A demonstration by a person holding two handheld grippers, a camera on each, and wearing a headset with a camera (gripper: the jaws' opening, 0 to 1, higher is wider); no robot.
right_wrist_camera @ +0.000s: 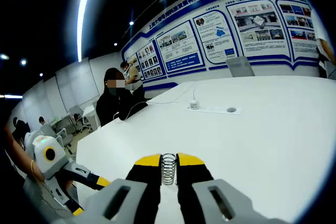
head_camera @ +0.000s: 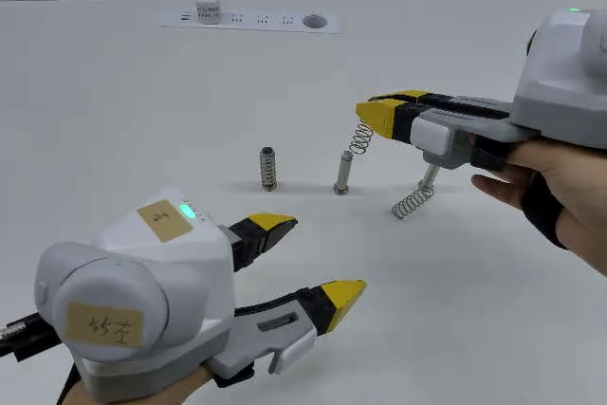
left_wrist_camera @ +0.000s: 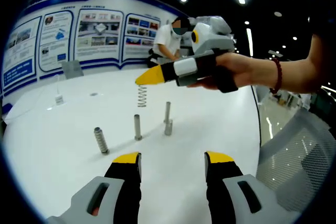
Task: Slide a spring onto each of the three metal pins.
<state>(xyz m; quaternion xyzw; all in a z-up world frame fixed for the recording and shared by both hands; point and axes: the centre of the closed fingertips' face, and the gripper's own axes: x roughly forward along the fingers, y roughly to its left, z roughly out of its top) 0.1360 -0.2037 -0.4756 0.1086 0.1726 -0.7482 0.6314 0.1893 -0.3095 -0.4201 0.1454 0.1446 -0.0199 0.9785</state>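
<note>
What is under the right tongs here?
A spring hangs from the right tongs, shut on it, above and beside a bare pin. A third pin stands under them, its top covered in the head view, a loose spring lying at its foot.

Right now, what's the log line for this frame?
left gripper open | right gripper shut on spring, above bare middle pin | left pin already loaded

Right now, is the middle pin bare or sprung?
Bare: the middle pin shows smooth metal, while the spring hangs above it in the right hand-held gripper.
</note>
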